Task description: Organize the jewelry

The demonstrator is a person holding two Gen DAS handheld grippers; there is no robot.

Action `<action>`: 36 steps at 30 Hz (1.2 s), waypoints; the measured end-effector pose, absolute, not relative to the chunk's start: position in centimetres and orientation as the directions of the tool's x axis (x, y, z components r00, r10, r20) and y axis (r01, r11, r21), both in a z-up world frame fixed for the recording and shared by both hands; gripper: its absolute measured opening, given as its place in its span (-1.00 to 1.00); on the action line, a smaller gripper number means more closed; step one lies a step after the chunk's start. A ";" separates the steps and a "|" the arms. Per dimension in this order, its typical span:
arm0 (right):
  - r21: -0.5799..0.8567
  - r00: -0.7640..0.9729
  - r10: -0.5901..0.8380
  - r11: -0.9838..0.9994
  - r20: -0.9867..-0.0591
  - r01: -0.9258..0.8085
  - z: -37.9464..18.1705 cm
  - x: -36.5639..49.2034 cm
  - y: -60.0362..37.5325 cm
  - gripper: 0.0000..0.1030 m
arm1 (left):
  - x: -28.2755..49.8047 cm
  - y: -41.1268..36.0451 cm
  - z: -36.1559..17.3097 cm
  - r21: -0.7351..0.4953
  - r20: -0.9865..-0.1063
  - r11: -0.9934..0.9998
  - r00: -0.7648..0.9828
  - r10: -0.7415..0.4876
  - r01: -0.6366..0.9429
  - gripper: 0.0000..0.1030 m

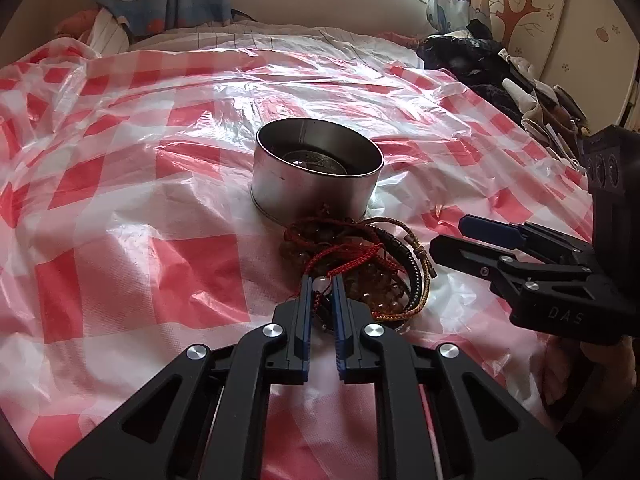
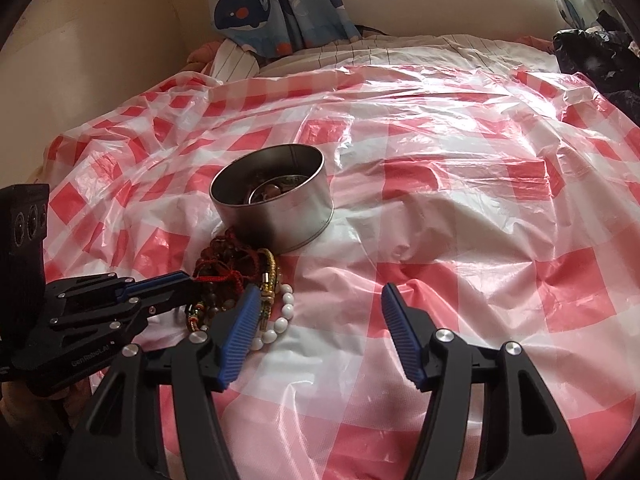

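Note:
A tangle of bracelets (image 1: 372,268) lies on the red-and-white checked plastic sheet (image 1: 120,208), just in front of a round metal tin (image 1: 316,184). The tangle holds amber beads, red cords and braided bands. My left gripper (image 1: 322,278) is shut on a red cord bracelet with a pale bead, at the near edge of the pile. From the right, my right gripper (image 1: 446,236) hovers beside the pile. In the right wrist view, my right gripper (image 2: 320,292) stands open with nothing between its fingers. A white bead bracelet (image 2: 282,318) curls by its left finger. The tin (image 2: 276,208) holds some jewelry.
The sheet covers a bed. Dark clothes and bags (image 1: 476,60) are heaped at its far right. A whale-print curtain (image 2: 248,4) and a striped pillow (image 2: 236,60) lie at the far edge, under a window. A person's hand (image 1: 588,376) holds the right gripper.

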State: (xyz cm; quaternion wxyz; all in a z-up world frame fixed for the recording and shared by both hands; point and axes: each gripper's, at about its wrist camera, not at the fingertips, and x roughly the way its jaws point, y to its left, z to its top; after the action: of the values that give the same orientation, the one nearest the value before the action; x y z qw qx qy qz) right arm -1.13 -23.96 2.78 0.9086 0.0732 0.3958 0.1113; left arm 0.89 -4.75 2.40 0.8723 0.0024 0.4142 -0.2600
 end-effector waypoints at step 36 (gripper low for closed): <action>0.346 0.758 0.488 0.866 -0.434 -0.360 8.1 -3.3 -22.8 -0.91 | 0.1 -3.6 3.9 -0.210 -0.689 0.869 0.564 -0.456 0.448 -0.83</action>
State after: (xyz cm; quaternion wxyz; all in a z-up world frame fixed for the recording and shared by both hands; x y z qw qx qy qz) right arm -3.28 -22.84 8.06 0.9295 0.1216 0.2630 0.2280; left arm 0.10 -3.62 3.88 0.8842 -0.0055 0.3910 -0.2555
